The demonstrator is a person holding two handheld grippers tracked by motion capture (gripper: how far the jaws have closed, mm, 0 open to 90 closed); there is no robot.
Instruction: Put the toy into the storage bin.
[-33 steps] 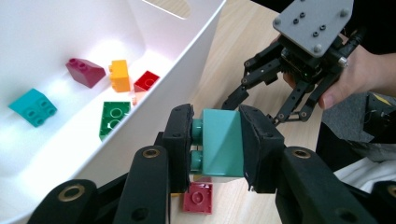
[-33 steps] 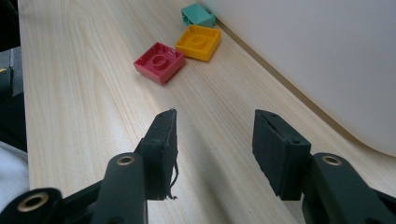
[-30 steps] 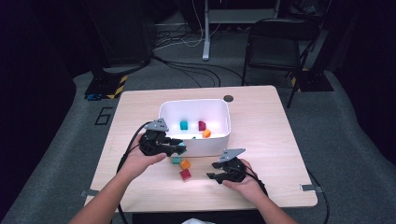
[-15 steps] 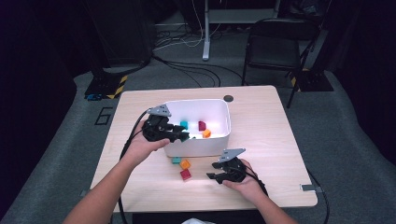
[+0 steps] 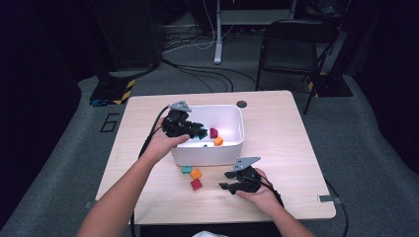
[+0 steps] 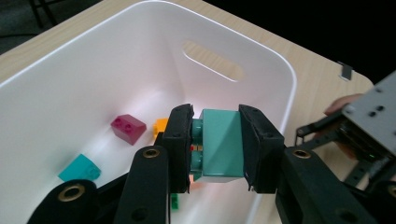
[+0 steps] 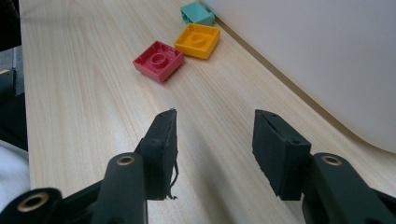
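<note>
Your left gripper [image 6: 217, 144] clamped on a teal brick [image 6: 222, 140] above the white bin [image 6: 140, 51], magenta brick [image 6: 128, 128] on the bin floor, turquoise brick [image 6: 79, 169] nearer its left wall, orange brick [image 6: 160, 126] partly hidden behind your jaw.

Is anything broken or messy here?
Mostly tidy. One small oddity: the right hand-held gripper has a frayed jaw pad, with thin black threads hanging off its edge in the right gripper view. Three bricks, red, yellow and teal, lie on the table outside the white bin.
</note>
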